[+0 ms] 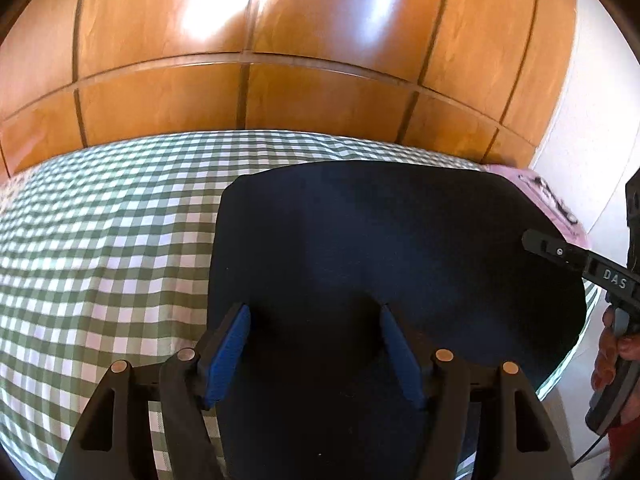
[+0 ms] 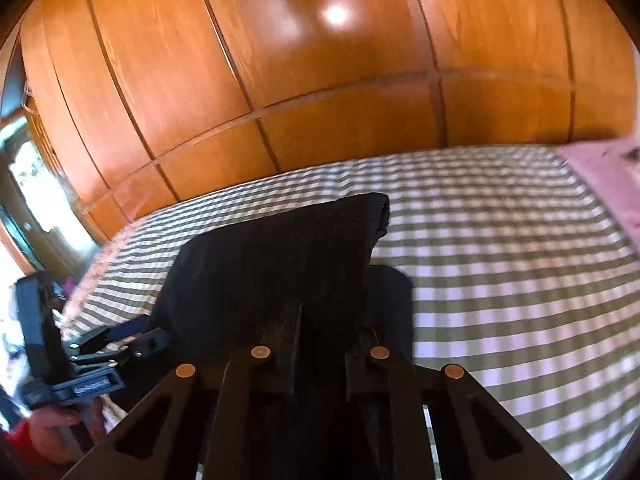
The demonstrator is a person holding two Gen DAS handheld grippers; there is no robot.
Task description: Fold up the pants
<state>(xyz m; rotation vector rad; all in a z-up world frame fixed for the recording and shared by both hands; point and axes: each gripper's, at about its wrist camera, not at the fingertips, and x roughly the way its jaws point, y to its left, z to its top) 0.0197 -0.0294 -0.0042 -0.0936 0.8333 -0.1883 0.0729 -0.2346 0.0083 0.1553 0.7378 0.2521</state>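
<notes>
Two claws work dark pants [image 1: 360, 248] on the checked bed [image 1: 100, 220]: left claw [image 1: 316, 344] spread apart over the fabric, right claw [image 2: 298, 320] clamped on lifted cloth. Long axis unclear. Wooden wardrobe [image 1: 280, 80] behind.

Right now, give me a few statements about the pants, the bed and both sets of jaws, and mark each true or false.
1. The pants are dark navy. True.
2. The bedcover is plain white. False: it is green-and-white checked.
3. The left gripper has its jaws apart. True.
4. The right gripper has its jaws wide open. False: they are shut on the pants.
5. Wooden panels stand behind the bed. True.
</notes>
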